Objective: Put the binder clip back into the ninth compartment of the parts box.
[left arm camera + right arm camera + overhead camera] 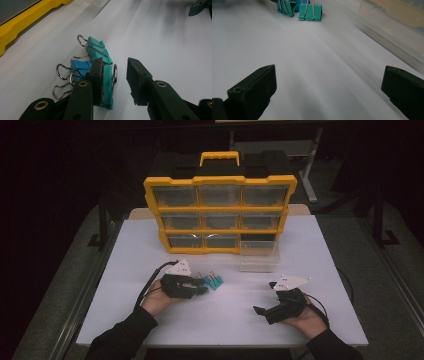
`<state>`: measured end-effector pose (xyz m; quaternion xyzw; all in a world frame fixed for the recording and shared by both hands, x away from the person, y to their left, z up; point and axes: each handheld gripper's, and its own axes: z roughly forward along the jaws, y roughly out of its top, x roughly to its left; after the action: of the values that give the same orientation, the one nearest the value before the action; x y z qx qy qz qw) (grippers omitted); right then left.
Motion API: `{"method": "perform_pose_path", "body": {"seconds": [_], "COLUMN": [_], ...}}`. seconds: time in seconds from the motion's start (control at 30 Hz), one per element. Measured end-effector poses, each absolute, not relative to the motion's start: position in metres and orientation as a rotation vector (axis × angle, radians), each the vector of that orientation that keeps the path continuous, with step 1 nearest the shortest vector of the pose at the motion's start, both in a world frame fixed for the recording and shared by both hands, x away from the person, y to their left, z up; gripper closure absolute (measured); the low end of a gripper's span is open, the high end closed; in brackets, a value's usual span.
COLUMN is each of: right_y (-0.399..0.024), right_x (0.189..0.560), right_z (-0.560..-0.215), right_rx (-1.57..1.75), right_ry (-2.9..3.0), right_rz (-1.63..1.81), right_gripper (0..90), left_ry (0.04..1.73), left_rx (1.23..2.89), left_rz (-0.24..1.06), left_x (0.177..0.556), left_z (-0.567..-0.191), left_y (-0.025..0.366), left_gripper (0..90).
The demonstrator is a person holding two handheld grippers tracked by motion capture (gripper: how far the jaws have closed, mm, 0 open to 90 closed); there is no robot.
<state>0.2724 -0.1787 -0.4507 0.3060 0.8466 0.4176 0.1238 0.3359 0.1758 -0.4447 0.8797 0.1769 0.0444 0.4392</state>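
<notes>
My left gripper (115, 72) stands parted around a teal metal binder clip (108, 82) on the white table (155, 42), one pad touching it, the other clear, beside a blue clip (78, 65). My right gripper (329, 86) rests wide open, well apart from them

Table (150, 320): clips (215, 281), organizer (220, 215), bin (258, 255).

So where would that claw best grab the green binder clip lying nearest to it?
Probably across the green binder clip's folded body, one pad on each flat face, coming down from above. In the left gripper view the left claw already straddles its edge, with nothing pressed yet. The wire loops are thin, round and hinged, so they would likely slip or swing; the flat faces give the pads more to bear on.
</notes>
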Motion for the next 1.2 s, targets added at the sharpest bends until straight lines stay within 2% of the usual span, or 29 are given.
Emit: {"method": "perform_pose_path", "body": {"seconds": [0.3,0.87,1.2], "right_y": [-0.1788,-0.1788,-0.1789], "right_x": [0.2725,0.2723,0.2722], "right_z": [-0.4507,-0.4506,-0.4505], "right_rx": [0.892,0.891,0.89], "right_ry": [2.47,2.47,2.47], "right_rz": [1.218,1.219,1.221], "right_gripper": [0.0,0.0,0.0], "left_ry": [0.449,0.449,0.446], "left_rx": [2.191,2.179,2.177], "left_rz": [0.11,0.09,0.09], "left_x": [0.3367,0.3375,0.3383], "left_z": [-0.446,-0.4458,-0.445], "left_y": [0.1761,0.1775,0.179], "left_gripper": [72.0,87.4,88.5]}}
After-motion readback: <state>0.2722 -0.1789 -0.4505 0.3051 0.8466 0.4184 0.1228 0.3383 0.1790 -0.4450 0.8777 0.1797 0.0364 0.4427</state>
